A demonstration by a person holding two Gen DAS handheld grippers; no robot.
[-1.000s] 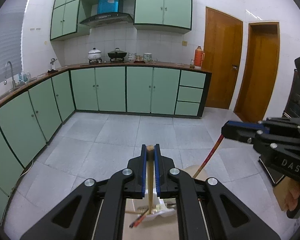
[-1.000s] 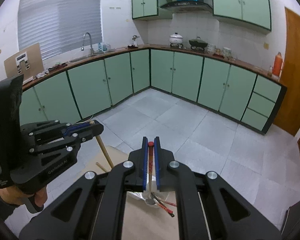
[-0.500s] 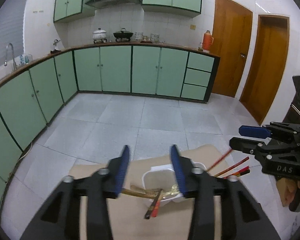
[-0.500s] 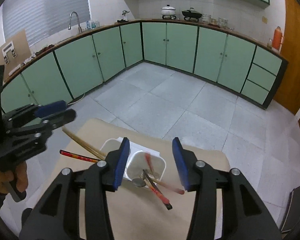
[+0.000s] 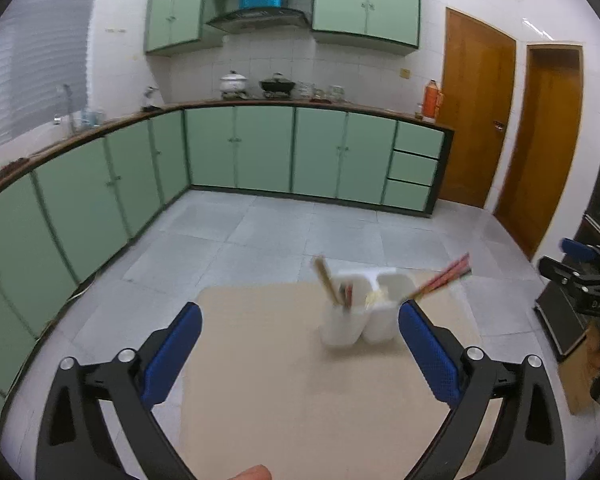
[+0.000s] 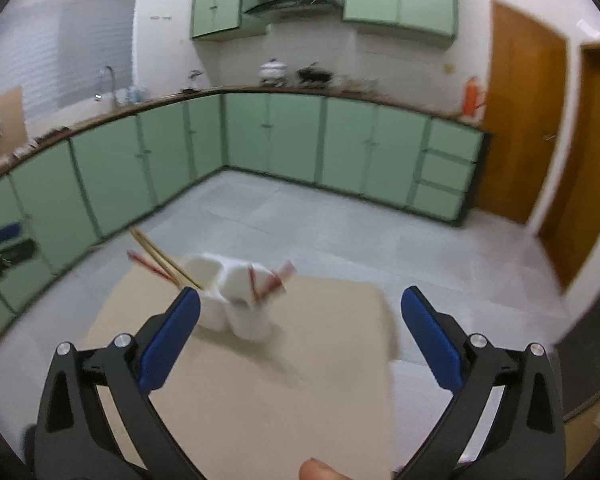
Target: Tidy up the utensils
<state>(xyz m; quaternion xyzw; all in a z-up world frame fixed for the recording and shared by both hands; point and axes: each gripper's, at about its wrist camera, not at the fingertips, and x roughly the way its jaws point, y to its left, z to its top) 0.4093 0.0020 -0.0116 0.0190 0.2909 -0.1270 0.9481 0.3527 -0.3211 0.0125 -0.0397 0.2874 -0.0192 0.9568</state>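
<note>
A white two-compartment utensil holder (image 5: 358, 312) is seen standing on a tan surface (image 5: 300, 400) in a kitchen lined with green cabinets (image 5: 260, 152). Wooden chopsticks (image 5: 325, 280) lean out of one compartment and red chopsticks (image 5: 444, 278) out of the other.

The left hand-held gripper (image 5: 300, 354) is held spread wide, its jaws having just been opening, with nothing between its blue pads. The right hand-held gripper (image 6: 300, 334) is likewise spread wide after just opening, and nothing is pinched.

In the left wrist view, the letters "D.A.S" can be read on the right hand-held gripper's body, though faintly through motion blur.
</note>
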